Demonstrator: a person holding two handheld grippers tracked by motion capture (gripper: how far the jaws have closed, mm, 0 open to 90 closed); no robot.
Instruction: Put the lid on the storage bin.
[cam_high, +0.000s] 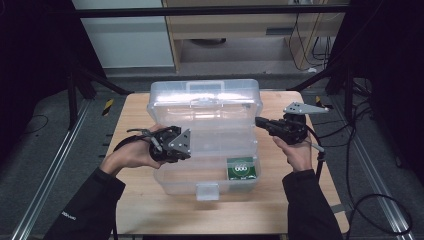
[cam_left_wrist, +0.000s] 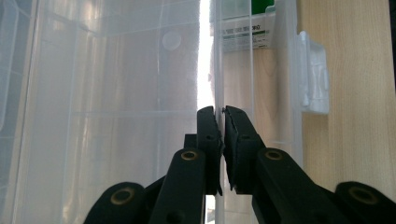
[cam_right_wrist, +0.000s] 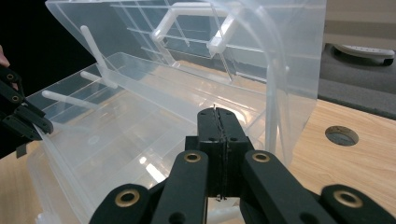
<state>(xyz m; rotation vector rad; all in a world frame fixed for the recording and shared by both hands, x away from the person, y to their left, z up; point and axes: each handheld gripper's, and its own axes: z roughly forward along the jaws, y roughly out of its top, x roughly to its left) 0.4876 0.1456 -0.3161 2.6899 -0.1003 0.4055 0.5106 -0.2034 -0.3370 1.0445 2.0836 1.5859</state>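
Note:
A clear plastic toolbox (cam_high: 175, 182) stands open on the wooden table (cam_high: 135, 115), its lid (cam_high: 205, 100) tipped up at the back. Over the box lies a clear inner tray (cam_high: 225, 142). My left gripper (cam_high: 190, 146) is at the tray's left end, shut on its thin clear wall (cam_left_wrist: 215, 70), and its jaws (cam_left_wrist: 220, 112) pinch that wall. My right gripper (cam_high: 260, 121) hovers at the box's right side, pointing left, shut with nothing between its jaws (cam_right_wrist: 217, 112). A green packet (cam_high: 242, 167) lies in the box's front right corner.
A white latch (cam_high: 207, 191) sticks out from the box's front wall. The table has a round hole (cam_right_wrist: 342, 135) at the right, beyond the lid. Cables trail from both grippers, and dark frame struts stand at both sides of the table.

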